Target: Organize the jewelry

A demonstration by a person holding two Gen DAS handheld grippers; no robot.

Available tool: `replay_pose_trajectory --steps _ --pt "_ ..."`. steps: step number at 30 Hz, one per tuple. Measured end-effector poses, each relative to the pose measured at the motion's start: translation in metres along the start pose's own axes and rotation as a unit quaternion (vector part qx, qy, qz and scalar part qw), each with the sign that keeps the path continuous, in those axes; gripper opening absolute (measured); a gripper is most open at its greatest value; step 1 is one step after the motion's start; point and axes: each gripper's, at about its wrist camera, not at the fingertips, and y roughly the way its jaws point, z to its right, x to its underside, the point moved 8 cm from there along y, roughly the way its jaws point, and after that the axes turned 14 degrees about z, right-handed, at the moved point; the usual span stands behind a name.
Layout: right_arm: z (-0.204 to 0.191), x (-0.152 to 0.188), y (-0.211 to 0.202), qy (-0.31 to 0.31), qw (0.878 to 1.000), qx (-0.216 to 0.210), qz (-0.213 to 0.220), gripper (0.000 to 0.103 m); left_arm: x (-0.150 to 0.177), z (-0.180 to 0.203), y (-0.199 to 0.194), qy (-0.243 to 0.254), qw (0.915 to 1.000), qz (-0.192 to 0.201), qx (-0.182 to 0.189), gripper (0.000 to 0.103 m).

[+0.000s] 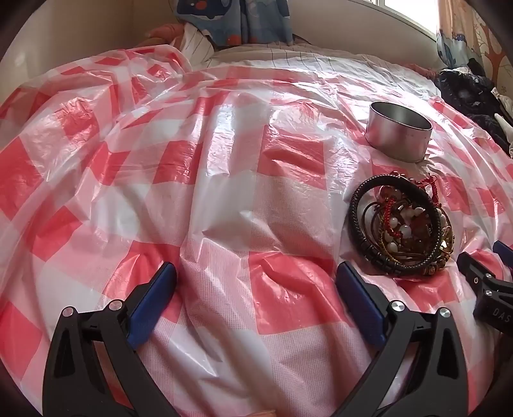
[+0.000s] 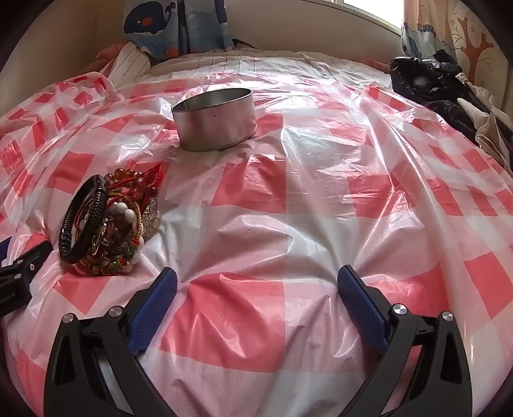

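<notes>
Jewelry pile [image 1: 402,224] beside tin [image 1: 399,131] | right view: silver bangle [image 2: 151,213] | both hand-held grippers [image 1: 256,282] [image 2: 256,285] spread, empty

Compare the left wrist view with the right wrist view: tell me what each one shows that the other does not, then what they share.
Only the left wrist view shows the left gripper with both fingers spread, open and empty, and a wide bare stretch of sheet to the left of the jewelry.

Only the right wrist view shows the right gripper whole, open and empty, plus a whale print on the curtain.

Both show the checked plastic sheet, the round metal tin and the pile of bracelets lying in front of the tin.
</notes>
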Motion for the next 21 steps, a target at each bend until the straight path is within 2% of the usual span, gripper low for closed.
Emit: replay_pose_trajectory --steps 1,21 --pt "0.0001 -0.0012 -0.0013 0.004 1.0 -0.002 0.01 0.096 0.0002 0.0 0.0001 -0.001 1.0 -0.002 0.0 0.096" --pt "-0.0011 -0.0009 -0.0014 0.003 1.0 -0.001 0.01 0.096 0.0007 0.0 0.0004 0.0 1.0 -0.004 0.0 0.096"
